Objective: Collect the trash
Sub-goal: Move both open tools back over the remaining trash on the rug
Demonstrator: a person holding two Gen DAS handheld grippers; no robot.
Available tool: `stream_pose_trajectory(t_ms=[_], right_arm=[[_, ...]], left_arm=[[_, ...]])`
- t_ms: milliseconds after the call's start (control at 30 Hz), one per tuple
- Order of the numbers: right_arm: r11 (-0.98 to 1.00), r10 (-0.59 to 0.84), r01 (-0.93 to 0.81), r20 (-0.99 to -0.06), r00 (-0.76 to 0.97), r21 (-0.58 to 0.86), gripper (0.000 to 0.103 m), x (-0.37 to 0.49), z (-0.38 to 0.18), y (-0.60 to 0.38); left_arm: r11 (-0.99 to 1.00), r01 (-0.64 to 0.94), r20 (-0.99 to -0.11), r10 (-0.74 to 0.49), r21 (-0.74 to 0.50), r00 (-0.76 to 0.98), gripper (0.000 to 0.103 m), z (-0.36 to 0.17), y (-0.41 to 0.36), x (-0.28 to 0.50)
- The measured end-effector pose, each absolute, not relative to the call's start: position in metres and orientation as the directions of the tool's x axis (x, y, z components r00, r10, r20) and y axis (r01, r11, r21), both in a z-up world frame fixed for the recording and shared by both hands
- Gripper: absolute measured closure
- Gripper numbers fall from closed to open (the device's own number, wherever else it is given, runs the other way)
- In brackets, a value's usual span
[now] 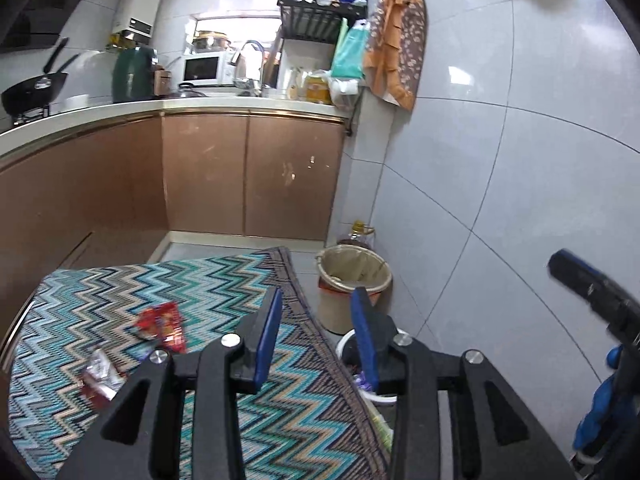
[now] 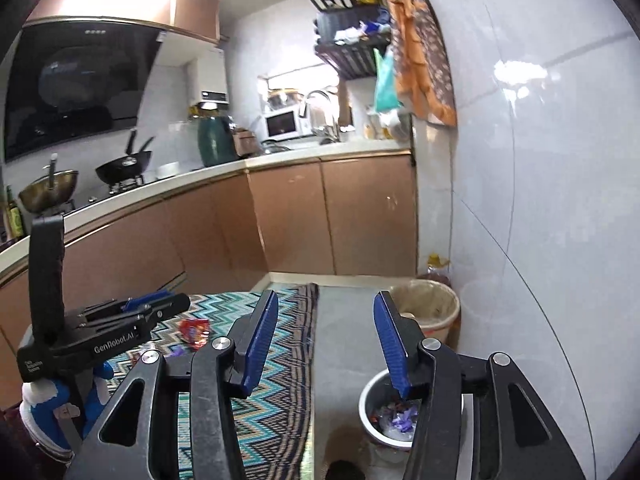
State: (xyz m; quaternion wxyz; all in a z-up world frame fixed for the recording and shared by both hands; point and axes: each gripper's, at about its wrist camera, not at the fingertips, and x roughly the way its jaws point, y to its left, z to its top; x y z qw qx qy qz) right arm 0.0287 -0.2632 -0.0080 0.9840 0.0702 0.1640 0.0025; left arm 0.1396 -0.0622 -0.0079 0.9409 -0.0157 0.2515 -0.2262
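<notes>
- Kitchen with grey tiled wall point(image 1: 500, 160) and copper-brown cabinets point(image 1: 248, 176) ahead of both grippers.
- Zigzag mat point(image 1: 120, 292) on the floor, under and left of the left gripper point(image 1: 316, 332), whose jaws stand apart, holding nothing.
- Beige bin point(image 1: 354, 280) beyond that gripper, against the wall.
- White bin point(image 2: 370, 404) under the right gripper point(image 2: 326, 340), holding wrappers; jaws apart, unloaded.
- Red wrapper point(image 1: 162, 324) and silver-red wrapper point(image 1: 100, 376) lie on the mat, left of the left gripper.
</notes>
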Motion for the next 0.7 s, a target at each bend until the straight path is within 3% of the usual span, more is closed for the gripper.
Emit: stream_pose_trajectory(t_ms=[367,700], right_arm=[[0.990,0.109,-0.076,-0.297,0.949,0.121,0.053,0.022,0.005,-0.232],[0.976,0.207,-0.170,-0.356,0.911,0.133,0.053,0.051,-0.021,-0.217]], left_arm=[[0.939,0.303,-0.477,-0.343,-0.160,0.809,0.069,-0.021,0.037,0.122],[0.946,0.265,-0.520,-0.324,-0.187,0.790,0.069,-0.056,0.090,0.124]])
